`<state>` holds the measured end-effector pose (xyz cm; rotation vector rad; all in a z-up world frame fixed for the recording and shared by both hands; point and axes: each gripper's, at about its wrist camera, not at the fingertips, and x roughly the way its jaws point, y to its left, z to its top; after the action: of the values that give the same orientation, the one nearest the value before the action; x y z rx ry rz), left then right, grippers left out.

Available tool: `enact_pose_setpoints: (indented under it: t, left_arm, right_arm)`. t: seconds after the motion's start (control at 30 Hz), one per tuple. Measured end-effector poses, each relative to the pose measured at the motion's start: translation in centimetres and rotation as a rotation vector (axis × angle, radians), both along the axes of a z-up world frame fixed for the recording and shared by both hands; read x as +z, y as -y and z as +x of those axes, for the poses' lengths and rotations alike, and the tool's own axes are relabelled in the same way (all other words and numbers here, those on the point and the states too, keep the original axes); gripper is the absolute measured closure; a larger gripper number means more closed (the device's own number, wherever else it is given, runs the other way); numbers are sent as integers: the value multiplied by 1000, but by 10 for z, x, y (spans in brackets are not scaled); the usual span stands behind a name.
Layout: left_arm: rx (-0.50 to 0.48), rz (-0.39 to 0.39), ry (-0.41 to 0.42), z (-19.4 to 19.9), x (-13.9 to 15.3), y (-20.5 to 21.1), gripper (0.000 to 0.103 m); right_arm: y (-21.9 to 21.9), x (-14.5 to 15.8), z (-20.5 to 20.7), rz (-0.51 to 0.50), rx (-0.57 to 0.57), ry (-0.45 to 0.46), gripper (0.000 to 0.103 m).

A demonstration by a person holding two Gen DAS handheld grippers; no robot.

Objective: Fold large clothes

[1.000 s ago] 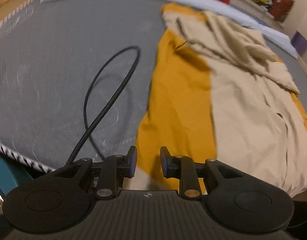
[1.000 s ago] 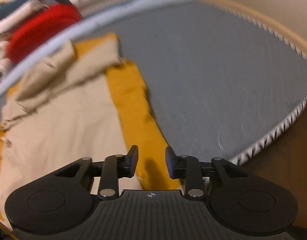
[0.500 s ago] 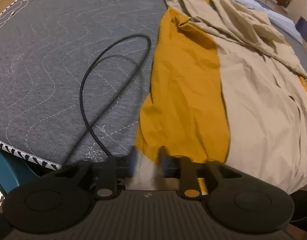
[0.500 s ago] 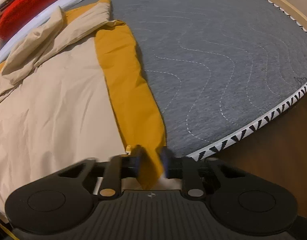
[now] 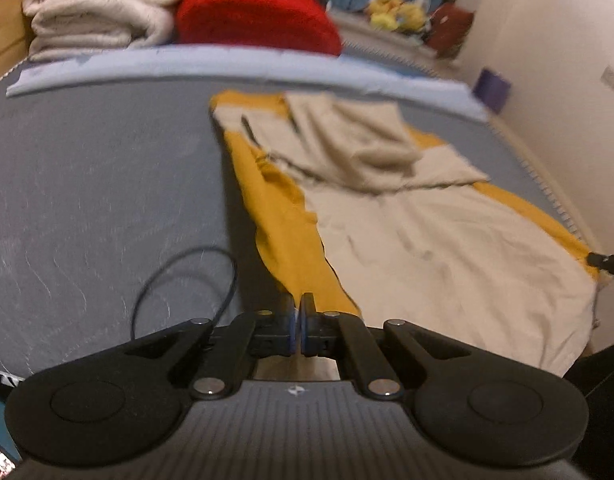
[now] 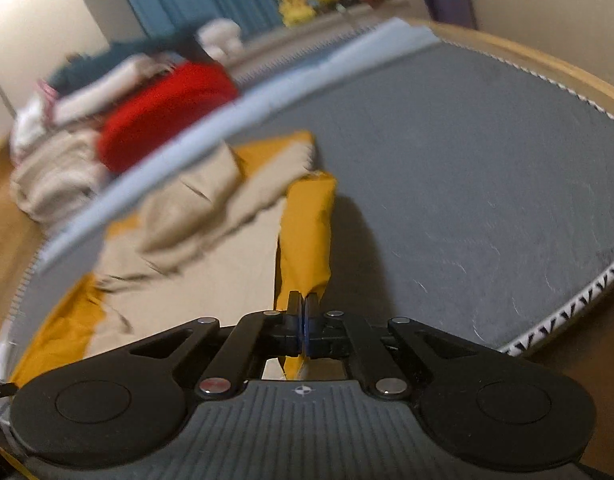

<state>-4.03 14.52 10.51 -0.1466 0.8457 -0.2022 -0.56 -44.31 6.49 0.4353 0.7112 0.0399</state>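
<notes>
A large beige and mustard-yellow garment (image 5: pixel 427 240) lies spread on a grey quilted mat (image 5: pixel 87 184), with its top part bunched at the far end. My left gripper (image 5: pixel 297 320) is shut on the garment's near left yellow corner and lifts it. My right gripper (image 6: pixel 303 320) is shut on the near right yellow corner of the garment (image 6: pixel 307 232), which rises in a raised fold. The right gripper's tip shows at the right edge of the left wrist view (image 5: pixel 607 262).
A black cable (image 5: pixel 187 280) loops on the mat left of the garment. Folded white blankets (image 5: pixel 99 8), a red cushion (image 5: pixel 255 16) and a pale blue strip (image 5: pixel 227 66) lie behind the mat. The mat's patterned edge (image 6: pixel 567 312) and wooden floor are on the right.
Both grippers have shut on the garment's near corners and lifted them off the mat. Both cameras now tilt up, showing the far end of the room.
</notes>
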Motion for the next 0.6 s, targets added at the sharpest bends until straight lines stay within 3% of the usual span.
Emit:
enact_pose_setpoints:
  t: [0.2, 0.37, 0.47, 0.6]
  left_arm:
    - [-43, -119, 0, -42, 56, -34, 102]
    - [21, -214, -66, -56, 59, -65, 102]
    - [43, -250, -114, -28, 40, -74, 102]
    - [79, -294, -154, 46, 12, -88, 102]
  right_arm:
    - [23, 48, -47, 88, 41, 65, 103]
    - [51, 51, -70, 168, 9, 42, 103]
    - [59, 37, -50, 222, -12, -8, 103]
    - [54, 23, 10, 195, -32, -60, 103]
